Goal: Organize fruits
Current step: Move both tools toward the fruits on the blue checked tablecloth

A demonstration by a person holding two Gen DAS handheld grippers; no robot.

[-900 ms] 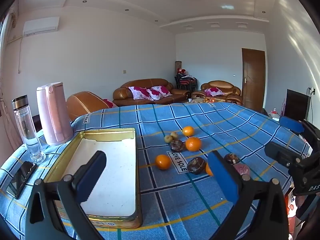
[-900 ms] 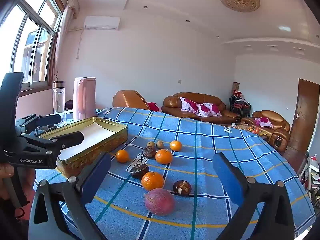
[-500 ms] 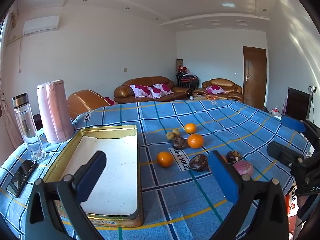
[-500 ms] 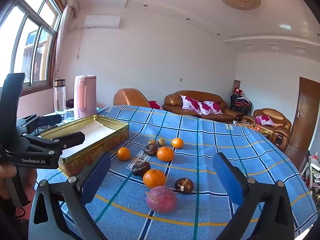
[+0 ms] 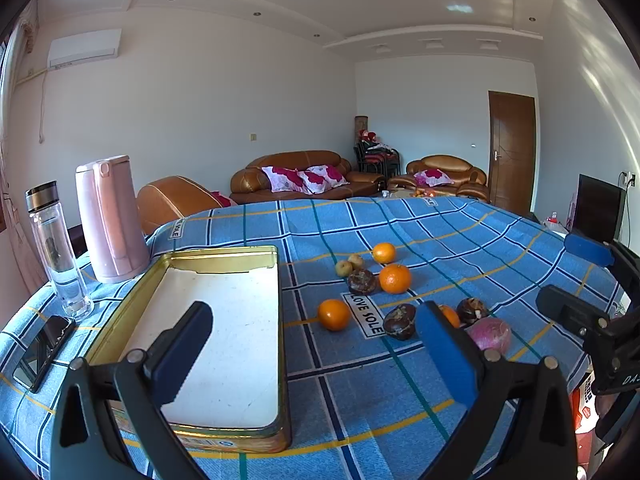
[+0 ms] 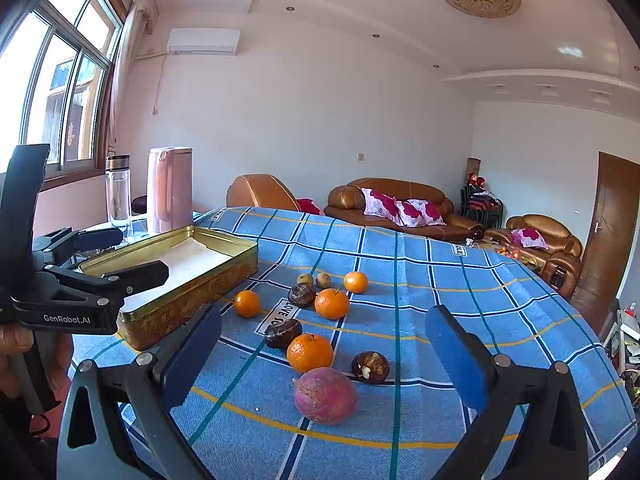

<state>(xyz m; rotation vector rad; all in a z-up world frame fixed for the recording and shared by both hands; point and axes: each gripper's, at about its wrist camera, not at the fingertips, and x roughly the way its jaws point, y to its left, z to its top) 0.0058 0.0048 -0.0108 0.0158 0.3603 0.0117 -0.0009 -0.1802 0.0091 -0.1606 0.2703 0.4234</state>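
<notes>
Several fruits lie loose on the blue checked tablecloth: oranges, dark brown fruits, two small yellowish fruits and a purple-red fruit. An empty gold tin tray lies to their left. My left gripper is open and empty, above the tray's right edge. My right gripper is open and empty, just short of the purple-red fruit and the nearest orange.
A pink kettle, a clear bottle and a black phone stand left of the tray. The table's near edge is close under both grippers. Brown sofas stand behind the table.
Both views have drifted slightly; the fruits sit a little lower and nearer in the frames. Both grippers stay open and empty.
</notes>
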